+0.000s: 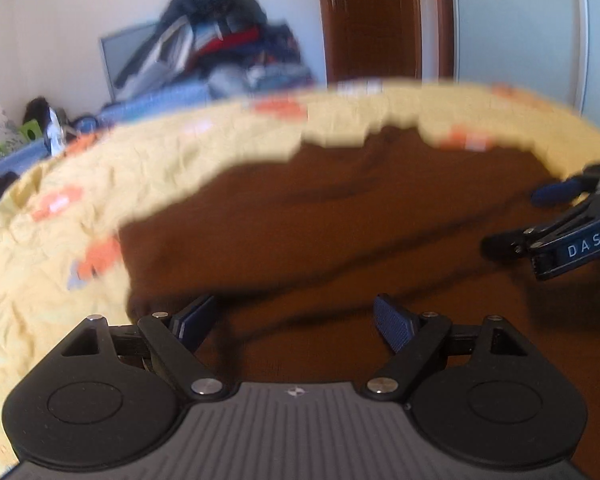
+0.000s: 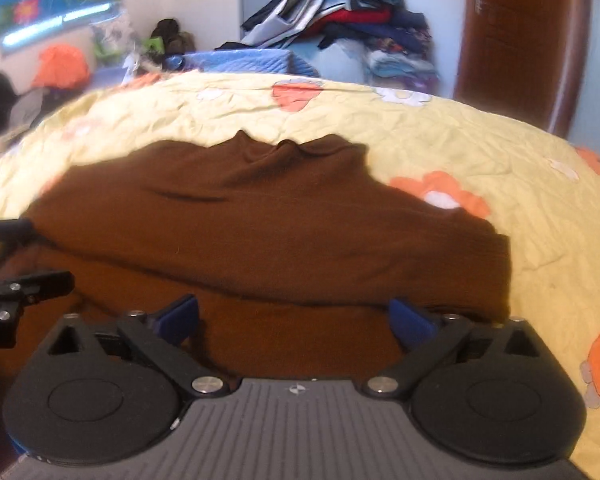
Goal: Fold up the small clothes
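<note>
A brown garment (image 1: 340,220) (image 2: 260,220) lies spread on a yellow flowered bedsheet (image 1: 60,240) (image 2: 500,152), with an upper layer folded over a lower one. My left gripper (image 1: 296,320) hovers over its near left part, jaws wide apart and nothing between the blue pads (image 1: 392,324). My right gripper (image 2: 296,320) stands open over the near right part, and only cloth lies below its pads (image 2: 178,320). Each gripper shows in the other's view: the right gripper (image 1: 520,220) at the right edge, the left gripper (image 2: 28,254) at the left edge, both above the cloth.
A tall pile of clothes (image 1: 220,40) (image 2: 340,12) sits beyond the bed's far edge on a blue quilt (image 2: 244,60). A brown wooden door (image 1: 372,20) (image 2: 524,40) stands at the back right. Small clutter and an orange item (image 2: 62,64) lie at the far left.
</note>
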`<move>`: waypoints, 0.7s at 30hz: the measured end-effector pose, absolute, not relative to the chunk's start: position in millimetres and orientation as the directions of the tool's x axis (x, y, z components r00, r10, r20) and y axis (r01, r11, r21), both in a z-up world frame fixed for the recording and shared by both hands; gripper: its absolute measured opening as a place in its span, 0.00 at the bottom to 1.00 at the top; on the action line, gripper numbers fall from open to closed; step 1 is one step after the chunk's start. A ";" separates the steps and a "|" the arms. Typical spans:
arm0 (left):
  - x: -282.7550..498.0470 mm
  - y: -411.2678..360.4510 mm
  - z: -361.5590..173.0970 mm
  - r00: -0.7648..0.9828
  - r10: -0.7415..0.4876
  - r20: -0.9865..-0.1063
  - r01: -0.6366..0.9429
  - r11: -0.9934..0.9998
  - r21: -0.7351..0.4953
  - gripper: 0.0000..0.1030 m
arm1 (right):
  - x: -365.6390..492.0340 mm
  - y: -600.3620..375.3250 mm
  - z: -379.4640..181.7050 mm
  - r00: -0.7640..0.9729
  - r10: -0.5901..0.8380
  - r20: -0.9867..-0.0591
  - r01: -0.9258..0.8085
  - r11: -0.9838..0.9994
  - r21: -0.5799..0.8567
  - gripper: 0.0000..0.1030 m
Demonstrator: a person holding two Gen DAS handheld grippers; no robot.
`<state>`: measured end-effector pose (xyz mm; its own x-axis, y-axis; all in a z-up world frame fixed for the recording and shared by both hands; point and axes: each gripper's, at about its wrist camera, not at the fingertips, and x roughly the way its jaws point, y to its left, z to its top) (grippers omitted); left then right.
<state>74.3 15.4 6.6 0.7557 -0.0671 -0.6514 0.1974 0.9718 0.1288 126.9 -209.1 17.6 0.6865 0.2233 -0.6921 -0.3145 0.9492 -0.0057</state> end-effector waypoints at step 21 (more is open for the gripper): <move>64.5 93.7 14.1 0.739 0.130 -0.661 -0.166 0.986 0.008 0.09 | 70.5 -304.5 21.2 0.713 0.167 -0.680 -0.123 0.986 0.113 0.09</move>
